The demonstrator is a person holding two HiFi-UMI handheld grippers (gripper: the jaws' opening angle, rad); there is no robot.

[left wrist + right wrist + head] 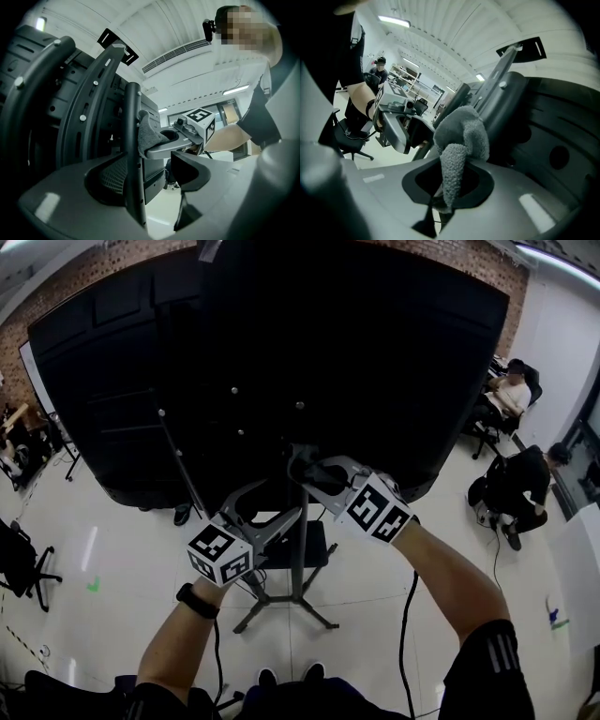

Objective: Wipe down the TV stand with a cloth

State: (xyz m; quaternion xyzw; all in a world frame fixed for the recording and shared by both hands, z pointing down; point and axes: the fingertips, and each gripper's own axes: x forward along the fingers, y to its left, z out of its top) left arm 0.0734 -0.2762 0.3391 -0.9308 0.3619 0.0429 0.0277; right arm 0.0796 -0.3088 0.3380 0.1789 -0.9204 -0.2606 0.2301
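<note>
Mid-wipe here, I reckon. Both grippers are up behind the TV (281,352), working on the pole (298,568) of the TV stand (317,617).

Coming in from the left of the pole, the left gripper (150,172) has its jaws apart. The pole runs through the gap, right up against one jaw's pad and clear of the other. Nothing's clamped, so my guess is it's just steadying things and not doing any of the wiping.

On the right of the pole, the right gripper (450,180) is pinched tight on the cloth (461,133). It's a grey fluffy one, bunched up past the jaw tips. The wad is pressed against the pole high up, near the curved mounting arms (93,93) that sit left of the pole in the left gripper view.

So the top stretch of the pole looks like the bit being cleaned. The feet at the bottom of the pole look like they're yet to come.

For the next move I'd drag the cloth down along the pole, keeping it pushed in so it doesn't skate off. The wad only touches one side, so it'll probably need working round the pole too. The left gripper would want to back off the pole first, or it'll be in the way.
</note>
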